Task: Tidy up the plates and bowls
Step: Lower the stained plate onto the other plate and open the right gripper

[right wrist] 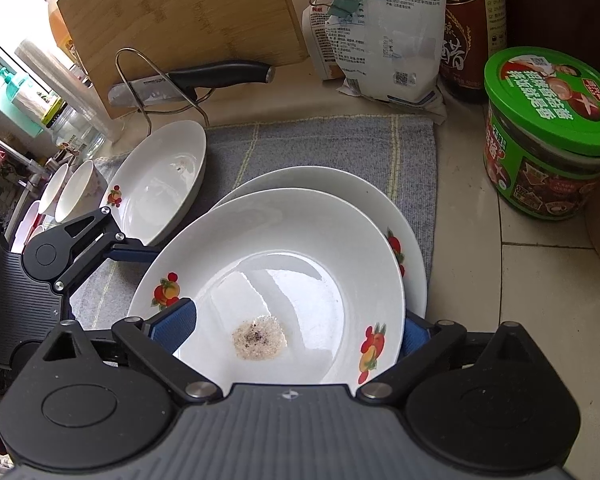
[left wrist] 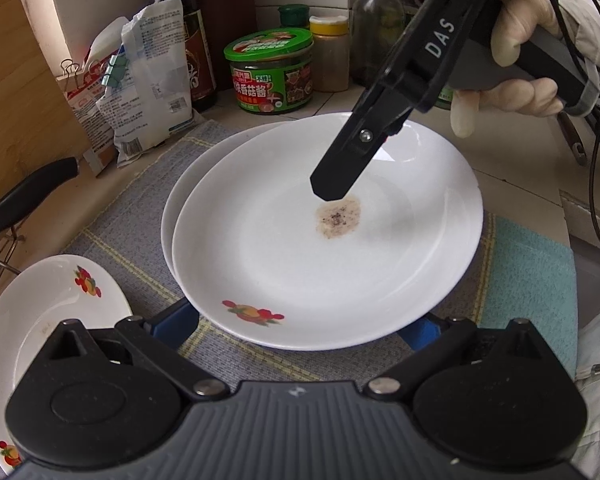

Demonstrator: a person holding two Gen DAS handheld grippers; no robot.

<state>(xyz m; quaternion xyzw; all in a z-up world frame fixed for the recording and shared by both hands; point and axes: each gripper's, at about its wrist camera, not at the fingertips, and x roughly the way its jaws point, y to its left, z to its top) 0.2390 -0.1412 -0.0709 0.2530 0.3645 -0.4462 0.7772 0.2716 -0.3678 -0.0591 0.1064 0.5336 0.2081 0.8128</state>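
A white plate [left wrist: 324, 240] with a fruit print and a brown stain lies on a second white plate [left wrist: 188, 192] on a grey mat. My left gripper [left wrist: 300, 326] is open, its blue pads low at the top plate's near rim, which hides the right pad. My right gripper [right wrist: 296, 324] is open around the far rim of the top plate [right wrist: 268, 280]: one finger [left wrist: 340, 176] lies over the inside, the other is hidden behind the rim. The lower plate [right wrist: 340, 188] shows behind. A third fruit-print plate [left wrist: 48, 320] lies to the left, also in the right wrist view [right wrist: 156, 184].
A grey mat [left wrist: 132, 216] and a teal cloth [left wrist: 532, 280] cover the counter. At the back stand a green-lidded jar [left wrist: 272, 72], bottles, spice jars and clipped bags [left wrist: 148, 80]. A bamboo board [right wrist: 180, 12], a knife [right wrist: 204, 80] on a wire stand and stacked bowls [right wrist: 72, 192] are on the left.
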